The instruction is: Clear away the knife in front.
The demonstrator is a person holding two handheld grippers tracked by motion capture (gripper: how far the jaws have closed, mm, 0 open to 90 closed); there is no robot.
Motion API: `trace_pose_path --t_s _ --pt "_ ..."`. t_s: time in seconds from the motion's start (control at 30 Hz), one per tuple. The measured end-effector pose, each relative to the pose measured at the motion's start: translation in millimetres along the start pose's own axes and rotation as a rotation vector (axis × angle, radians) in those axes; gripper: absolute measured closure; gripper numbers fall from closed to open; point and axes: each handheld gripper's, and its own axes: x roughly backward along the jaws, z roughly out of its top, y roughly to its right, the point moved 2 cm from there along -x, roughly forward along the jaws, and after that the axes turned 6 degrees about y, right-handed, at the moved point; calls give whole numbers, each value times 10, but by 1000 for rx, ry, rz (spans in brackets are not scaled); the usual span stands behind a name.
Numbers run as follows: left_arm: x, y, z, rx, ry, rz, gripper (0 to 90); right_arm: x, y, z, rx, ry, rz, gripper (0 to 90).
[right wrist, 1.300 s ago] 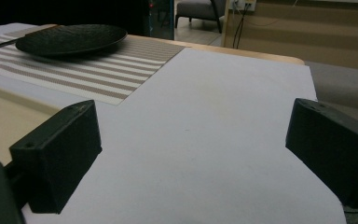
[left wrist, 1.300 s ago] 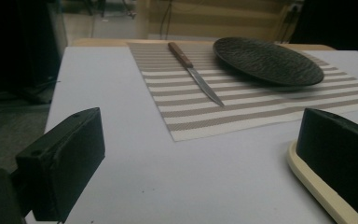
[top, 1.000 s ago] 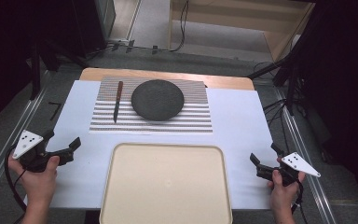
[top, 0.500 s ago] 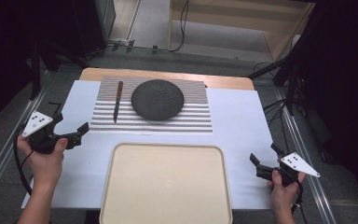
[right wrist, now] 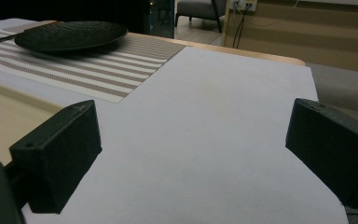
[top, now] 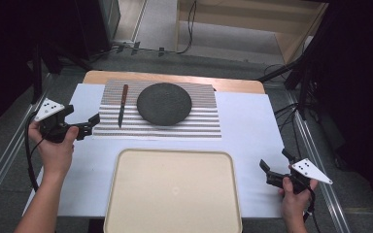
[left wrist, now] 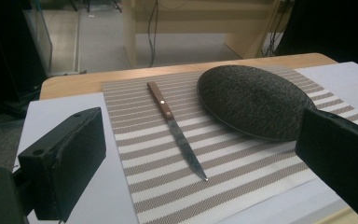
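Note:
A knife (top: 122, 105) with a wooden handle lies lengthwise on the left part of a striped placemat (top: 199, 124). Beside it on the mat sits a dark round plate (top: 164, 103). My left gripper (top: 88, 126) is open and hovers just left of the mat's near left corner, pointing right. In the left gripper view the knife (left wrist: 177, 135) and plate (left wrist: 251, 100) lie ahead between the wide jaws of the left gripper (left wrist: 200, 154). My right gripper (top: 273, 161) is open at the table's near right, over bare white cover, and the right gripper (right wrist: 196, 154) holds nothing.
A large empty beige tray (top: 172, 194) lies at the near middle, between the two hands. A white cover (top: 252, 126) spans the tabletop, with a wooden strip along the far edge. Cables and dark stands surround the table.
The left hand has carried its open gripper forward and to the right, from the near left edge up to the placemat's left side. The right gripper has stayed put.

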Motion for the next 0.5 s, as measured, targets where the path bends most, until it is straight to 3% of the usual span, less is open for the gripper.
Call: trace_pose_path --t_s 0.5 --pt "-325 -24 204 -17 -26 -2 23 -4 -6 0 6 -2 1 20"
